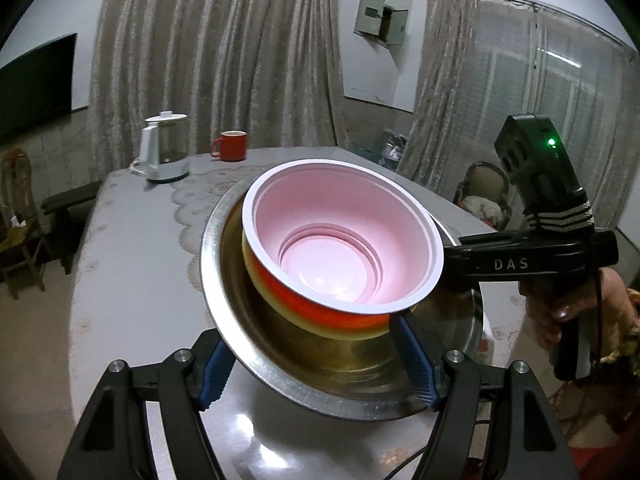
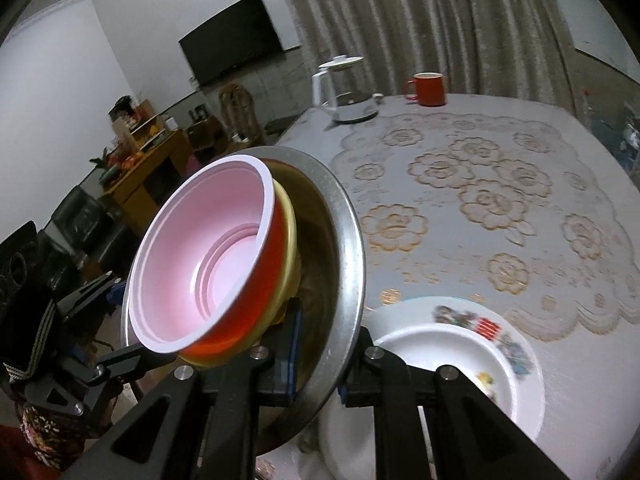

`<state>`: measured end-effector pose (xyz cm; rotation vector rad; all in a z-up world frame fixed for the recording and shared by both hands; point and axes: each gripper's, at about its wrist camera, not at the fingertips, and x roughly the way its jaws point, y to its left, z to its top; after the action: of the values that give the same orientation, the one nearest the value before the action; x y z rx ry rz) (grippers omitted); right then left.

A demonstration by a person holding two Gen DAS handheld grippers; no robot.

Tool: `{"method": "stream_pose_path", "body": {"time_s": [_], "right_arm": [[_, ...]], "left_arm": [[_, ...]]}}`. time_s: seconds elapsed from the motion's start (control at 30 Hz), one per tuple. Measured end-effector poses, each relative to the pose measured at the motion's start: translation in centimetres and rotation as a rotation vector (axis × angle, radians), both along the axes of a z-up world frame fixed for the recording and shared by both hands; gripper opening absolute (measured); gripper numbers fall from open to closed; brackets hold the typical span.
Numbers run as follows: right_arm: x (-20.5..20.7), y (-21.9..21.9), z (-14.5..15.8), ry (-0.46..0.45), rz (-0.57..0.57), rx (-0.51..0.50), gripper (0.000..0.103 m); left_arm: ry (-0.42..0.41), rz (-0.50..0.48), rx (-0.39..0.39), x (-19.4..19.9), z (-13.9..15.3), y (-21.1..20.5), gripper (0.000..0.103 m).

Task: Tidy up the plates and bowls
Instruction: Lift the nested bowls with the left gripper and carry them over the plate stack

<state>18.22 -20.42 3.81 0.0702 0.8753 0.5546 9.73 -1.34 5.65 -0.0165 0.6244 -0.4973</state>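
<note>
A steel bowl [image 1: 224, 288] [image 2: 344, 232] hangs tilted above the table, with a yellow bowl [image 1: 360, 330] [image 2: 288, 220] nested in it. Inside that sits a red bowl with a pink inside [image 1: 340, 240] [image 2: 208, 240]. My left gripper [image 1: 316, 368] [image 2: 120, 320] spans the steel bowl's near rim, one blue pad [image 1: 216, 376] outside and the other inside, shut on it. My right gripper [image 2: 332, 352] [image 1: 452, 264] is shut on the opposite rim. A white plate with a flower print [image 2: 440, 348] lies on the table just below the right gripper.
A white kettle [image 1: 164, 152] [image 2: 344, 88] and a red mug [image 1: 232, 146] [image 2: 428, 88] stand at the table's far edge. A lace cloth [image 2: 480, 200] covers the table's middle. Chairs [image 1: 20, 216] and a cabinet [image 2: 148, 168] stand beyond the table.
</note>
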Motion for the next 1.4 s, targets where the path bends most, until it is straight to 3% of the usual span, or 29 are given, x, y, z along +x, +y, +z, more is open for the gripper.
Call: {"method": "stream_pose_path", "body": {"time_s": [0.83, 1.4], "right_arm": [[-2.8, -11.0, -1.0, 0.025, -0.260, 0.041, 0.014], [-3.5, -12.9, -2.9, 0.068, -0.309, 0.063, 0.014]], "left_arm": [[0.046, -0.186, 0.024, 1.6, -0.5, -9.6, 0.074], [0.087, -0.213, 0.050, 2.4, -2.1, -11.2, 0.076]]}}
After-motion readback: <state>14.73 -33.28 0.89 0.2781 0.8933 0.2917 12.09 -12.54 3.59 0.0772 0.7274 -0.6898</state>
